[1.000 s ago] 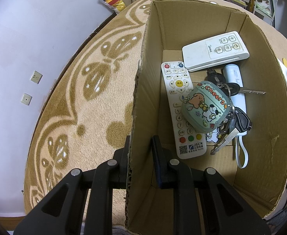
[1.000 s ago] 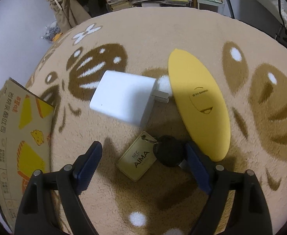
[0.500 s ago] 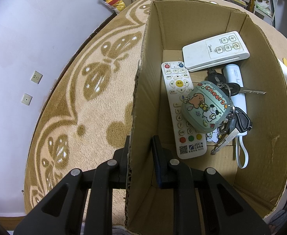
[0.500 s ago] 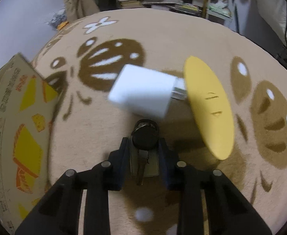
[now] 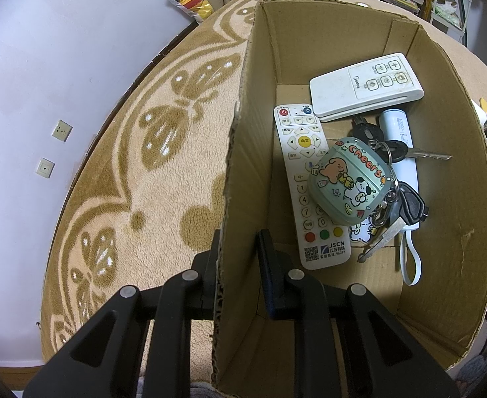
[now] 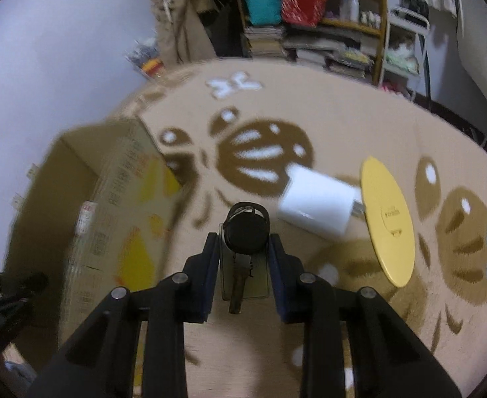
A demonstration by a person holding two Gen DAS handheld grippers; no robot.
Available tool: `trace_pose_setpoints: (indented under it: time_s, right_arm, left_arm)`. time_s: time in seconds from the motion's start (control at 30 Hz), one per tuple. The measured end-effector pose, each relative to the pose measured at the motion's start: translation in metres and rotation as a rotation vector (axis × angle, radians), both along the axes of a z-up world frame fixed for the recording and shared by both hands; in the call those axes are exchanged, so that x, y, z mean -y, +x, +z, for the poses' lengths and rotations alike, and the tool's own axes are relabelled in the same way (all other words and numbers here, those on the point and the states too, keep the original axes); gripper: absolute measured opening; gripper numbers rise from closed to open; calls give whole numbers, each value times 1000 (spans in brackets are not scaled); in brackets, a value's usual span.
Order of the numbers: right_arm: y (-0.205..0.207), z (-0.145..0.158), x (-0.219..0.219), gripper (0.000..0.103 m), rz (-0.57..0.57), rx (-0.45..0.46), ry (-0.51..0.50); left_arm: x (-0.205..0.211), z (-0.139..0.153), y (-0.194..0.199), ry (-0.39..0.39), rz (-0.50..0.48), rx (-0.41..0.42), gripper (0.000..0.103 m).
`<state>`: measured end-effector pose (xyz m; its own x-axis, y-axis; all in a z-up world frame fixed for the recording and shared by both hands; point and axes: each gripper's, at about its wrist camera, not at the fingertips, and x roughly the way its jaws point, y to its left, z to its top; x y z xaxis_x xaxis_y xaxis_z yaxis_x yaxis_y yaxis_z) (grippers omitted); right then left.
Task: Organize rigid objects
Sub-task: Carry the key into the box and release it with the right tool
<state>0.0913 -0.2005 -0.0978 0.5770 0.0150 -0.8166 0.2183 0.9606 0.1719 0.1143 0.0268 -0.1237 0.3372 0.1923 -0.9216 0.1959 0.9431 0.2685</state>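
My left gripper (image 5: 240, 252) is shut on the near left wall of an open cardboard box (image 5: 459, 132). Inside lie a long white remote (image 5: 301, 179), a flat white fan remote (image 5: 363, 86), a green cartoon earbud case (image 5: 349, 185), a white power bank (image 5: 396, 126) and bunched keys (image 5: 409, 202). My right gripper (image 6: 243, 248) is shut on a black-headed key (image 6: 245, 232) with a tan tag (image 6: 256, 278), held above the rug beside the box's (image 6: 110, 199) printed outer side. A white charger (image 6: 316, 205) and a yellow oval disc (image 6: 386, 219) lie on the rug further right.
The brown-and-beige patterned rug (image 6: 359, 126) covers the floor. A pale wall (image 5: 44, 66) with two sockets runs on the left. Shelves with books and bags (image 6: 310, 33) stand at the back. A dark blurred shape (image 6: 8, 292) sits at the lower left of the right wrist view.
My right gripper closed on the key and tag, lifted them off the rug and swung left toward the box. The left gripper and box stayed still.
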Motion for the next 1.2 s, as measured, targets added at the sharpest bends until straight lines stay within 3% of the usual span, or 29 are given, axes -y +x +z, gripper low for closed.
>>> trace_pose_setpoints:
  time_s: [0.23, 0.47, 0.8, 1.2]
  right_arm:
    - [-7, 43, -34, 31, 66, 193, 9]
    - [-14, 63, -63, 31, 148, 300, 44]
    - [-14, 59, -94, 31, 251, 316, 68]
    - [-9, 46, -97, 36, 258, 263, 62]
  left_arm:
    - [0, 0, 0, 0, 0, 0, 19]
    - [0, 0, 0, 1, -1, 0, 19]
    - [1, 0, -1, 3, -2, 1, 19]
    - [1, 0, -1, 4, -2, 1, 19]
